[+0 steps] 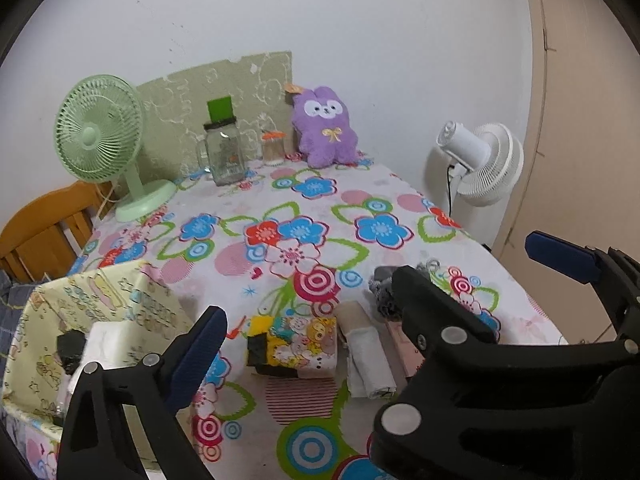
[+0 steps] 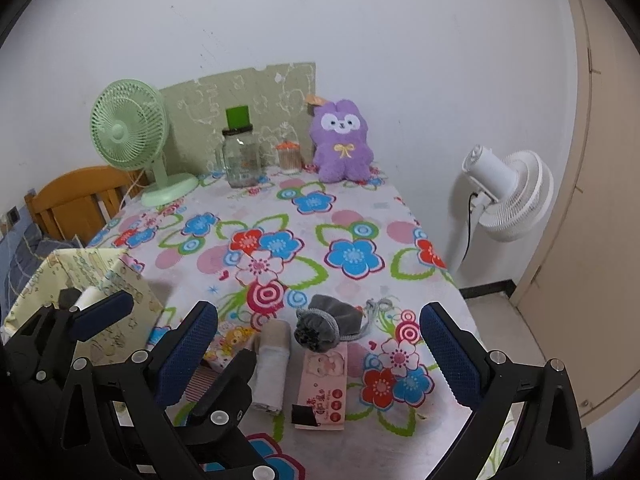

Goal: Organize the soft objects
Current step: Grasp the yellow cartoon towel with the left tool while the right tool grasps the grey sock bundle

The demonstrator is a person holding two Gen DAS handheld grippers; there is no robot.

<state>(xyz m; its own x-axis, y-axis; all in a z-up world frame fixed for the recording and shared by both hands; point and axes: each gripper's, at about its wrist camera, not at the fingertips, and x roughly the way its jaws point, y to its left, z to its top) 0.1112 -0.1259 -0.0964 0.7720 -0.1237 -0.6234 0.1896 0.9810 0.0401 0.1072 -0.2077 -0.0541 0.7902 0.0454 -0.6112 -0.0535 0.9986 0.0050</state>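
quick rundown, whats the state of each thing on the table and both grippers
left gripper: open, empty
right gripper: open, empty
fabric bin: open, white and black items inside
grey pouch: lying on table
beige roll: lying flat
cartoon pack: lying flat
pink pack: lying flat
purple plush: upright against wall
glass jar: lidded

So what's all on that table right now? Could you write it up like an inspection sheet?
Surface: table with flowered cloth.
Job's things: near the front edge, a cartoon-print bundle, a rolled beige cloth, a grey drawstring pouch and a pink packet; yellow fabric bin at front left, already holding white and black items.
Clutter: green desk fan, glass jar, small orange-lidded jar, purple plush along the wall.
Grippers: left gripper open; right gripper open; both empty.
Cables: cord on the white floor fan.
Surroundings: wooden chair, white wall.
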